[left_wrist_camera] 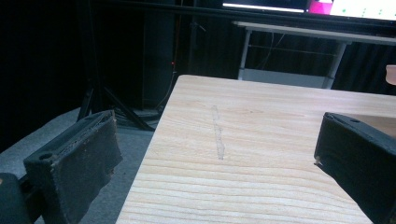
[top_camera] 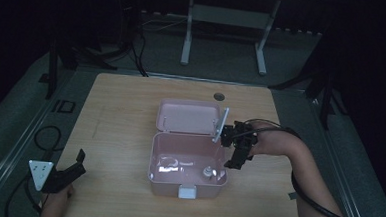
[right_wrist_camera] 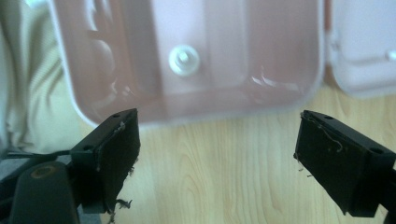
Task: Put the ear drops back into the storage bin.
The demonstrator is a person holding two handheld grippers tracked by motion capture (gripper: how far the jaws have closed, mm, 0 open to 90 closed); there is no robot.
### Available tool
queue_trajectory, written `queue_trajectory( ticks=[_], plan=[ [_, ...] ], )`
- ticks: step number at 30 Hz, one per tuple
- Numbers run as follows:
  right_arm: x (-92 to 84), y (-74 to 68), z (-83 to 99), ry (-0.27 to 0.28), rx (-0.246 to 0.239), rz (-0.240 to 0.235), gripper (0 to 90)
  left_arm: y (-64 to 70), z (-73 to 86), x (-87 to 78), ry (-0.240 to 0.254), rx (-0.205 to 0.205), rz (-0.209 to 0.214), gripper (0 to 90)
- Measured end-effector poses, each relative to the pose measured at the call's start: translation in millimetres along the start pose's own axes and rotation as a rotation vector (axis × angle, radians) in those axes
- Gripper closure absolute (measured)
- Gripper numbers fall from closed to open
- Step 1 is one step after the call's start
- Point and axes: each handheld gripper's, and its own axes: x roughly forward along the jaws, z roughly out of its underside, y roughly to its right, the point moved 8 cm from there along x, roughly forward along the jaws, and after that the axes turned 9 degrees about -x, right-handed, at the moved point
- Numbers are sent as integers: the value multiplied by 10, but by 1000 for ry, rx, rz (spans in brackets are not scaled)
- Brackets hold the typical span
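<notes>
Right gripper (top_camera: 240, 150) jaws wide apart, empty (beside pink box (top_camera: 188, 161)); left gripper (top_camera: 70, 174) jaws apart, empty.

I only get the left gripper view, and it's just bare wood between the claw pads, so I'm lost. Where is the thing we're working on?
Observer: A pink box stands mid-table, off to the right of the left claw.
Operator: Is it open or closed?
Observer: Open. Its lid is swung back and lies on the table behind it.
Operator: Is there anything inside?
Observer: A small white round piece sits on the box floor, near the front right corner in the high view.
</notes>
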Motion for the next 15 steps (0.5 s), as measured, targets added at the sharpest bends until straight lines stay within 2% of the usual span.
queue_trajectory(
  ticks=[6, 15],
  plan=[
    [29, 26, 266, 1, 56, 18, 141, 4, 1, 2, -1, 1, 0, 4],
    [295, 10, 553, -2, 125, 4, 147, 7, 2, 2, -1, 3, 0, 4]
  ],
)
